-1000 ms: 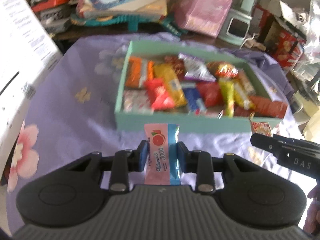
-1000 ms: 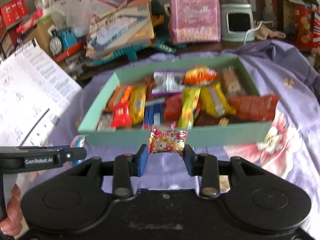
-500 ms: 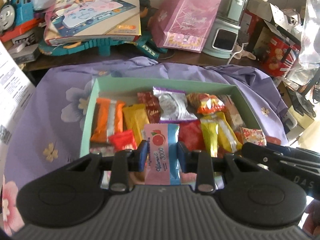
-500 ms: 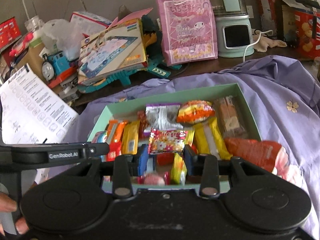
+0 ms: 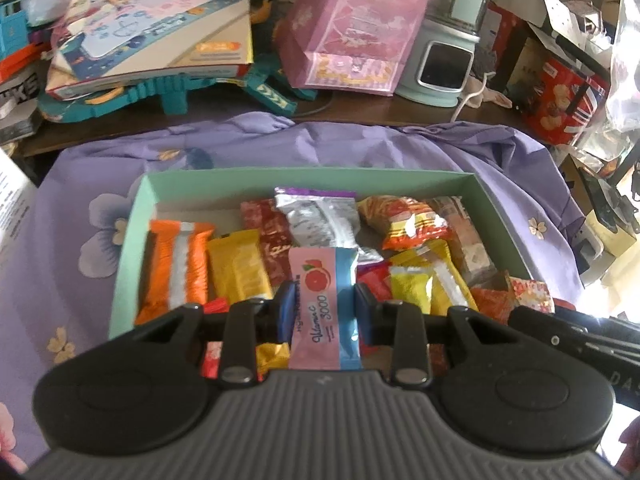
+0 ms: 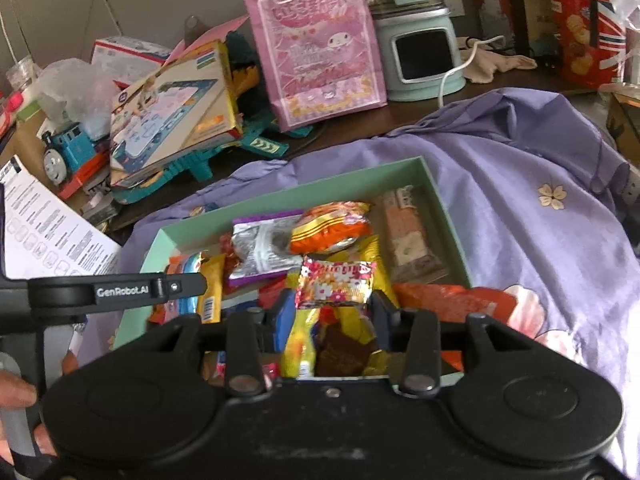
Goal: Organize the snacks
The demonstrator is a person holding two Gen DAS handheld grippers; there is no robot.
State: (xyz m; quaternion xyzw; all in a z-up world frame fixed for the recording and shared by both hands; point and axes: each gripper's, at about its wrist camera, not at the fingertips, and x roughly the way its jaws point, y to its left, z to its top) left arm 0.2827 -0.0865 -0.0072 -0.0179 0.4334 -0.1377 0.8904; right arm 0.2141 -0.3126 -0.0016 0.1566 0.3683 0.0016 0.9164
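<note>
A mint-green box point(image 5: 304, 178) on a purple cloth holds several snack packets; it also shows in the right wrist view point(image 6: 444, 208). My left gripper point(image 5: 325, 306) is shut on a pink and blue Vitamin C packet point(image 5: 324, 304) and holds it above the box's near middle. My right gripper point(image 6: 335, 312) is shut on a small red flowered candy packet point(image 6: 335, 286) and holds it above the box's near part. The candy packet also shows at the right of the left wrist view point(image 5: 530, 294).
Behind the box stand a pink gift bag point(image 6: 320, 48), a mint appliance point(image 6: 420, 52), a toy box on teal blocks point(image 5: 160, 28) and a red biscuit tin point(image 5: 564, 100). A white printed sheet point(image 6: 52, 236) lies at the left. The purple cloth point(image 6: 540, 240) spreads right.
Both grippers have risen and moved forward from in front of the box's near wall to above its contents, each still holding its packet.
</note>
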